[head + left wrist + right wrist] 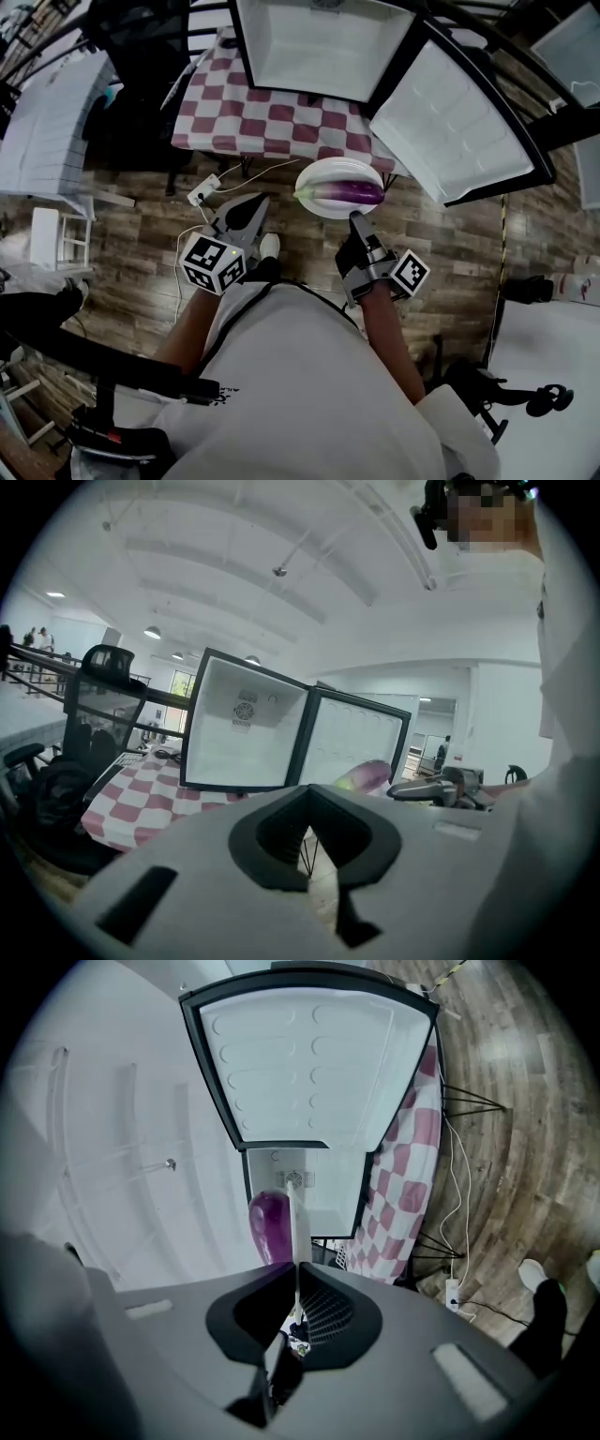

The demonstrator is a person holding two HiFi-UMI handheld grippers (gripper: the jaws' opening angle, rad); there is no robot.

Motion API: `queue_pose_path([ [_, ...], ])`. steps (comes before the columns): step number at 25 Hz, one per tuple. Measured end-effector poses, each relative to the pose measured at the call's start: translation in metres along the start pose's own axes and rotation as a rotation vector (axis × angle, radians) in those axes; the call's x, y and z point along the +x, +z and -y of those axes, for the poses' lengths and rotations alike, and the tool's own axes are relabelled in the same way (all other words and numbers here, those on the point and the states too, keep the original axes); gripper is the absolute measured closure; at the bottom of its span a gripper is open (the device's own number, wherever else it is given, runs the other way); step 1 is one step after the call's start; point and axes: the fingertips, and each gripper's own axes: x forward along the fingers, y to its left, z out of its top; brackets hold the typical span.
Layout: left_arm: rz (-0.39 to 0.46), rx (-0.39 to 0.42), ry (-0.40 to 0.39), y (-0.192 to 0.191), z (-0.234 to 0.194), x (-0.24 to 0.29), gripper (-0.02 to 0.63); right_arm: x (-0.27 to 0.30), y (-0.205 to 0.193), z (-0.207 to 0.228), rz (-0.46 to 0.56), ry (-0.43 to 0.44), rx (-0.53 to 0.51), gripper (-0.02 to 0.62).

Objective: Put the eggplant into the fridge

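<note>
A: Where's the eggplant (pixel 349 192)?
B: On the white plate (pixel 319 174), twelve o'clock of the right gripper (pixel 357 218), whose jaws pinch its rim.
A: Left gripper (pixel 259 202)?
B: Jaws together, empty. The fridge (pixel 323 47) is open at the plate's twelve.

No legible text in any view.
Black-and-white square-patterned left marker cube (pixel 214 262) and right marker cube (pixel 410 273): patterns only, no characters. Small round mark (pixel 245 710) on white fridge (pixel 234 757) inner wall: too blurred to read.
</note>
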Motion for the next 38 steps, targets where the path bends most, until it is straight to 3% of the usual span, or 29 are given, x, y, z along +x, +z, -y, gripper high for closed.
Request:
queue_pose_path([
  [27,-0.012,0.005,-0.124,0.043,-0.130,0.039,0.600,0.119,-0.003,-0.007,0.146,-0.001,-0.017,0.574],
  [38,-0.017,-0.001,-0.151,0.049,-0.161,0.051,0.600,0.136,0.004,-0.005,0.205,-0.032,-0.023,0.574],
])
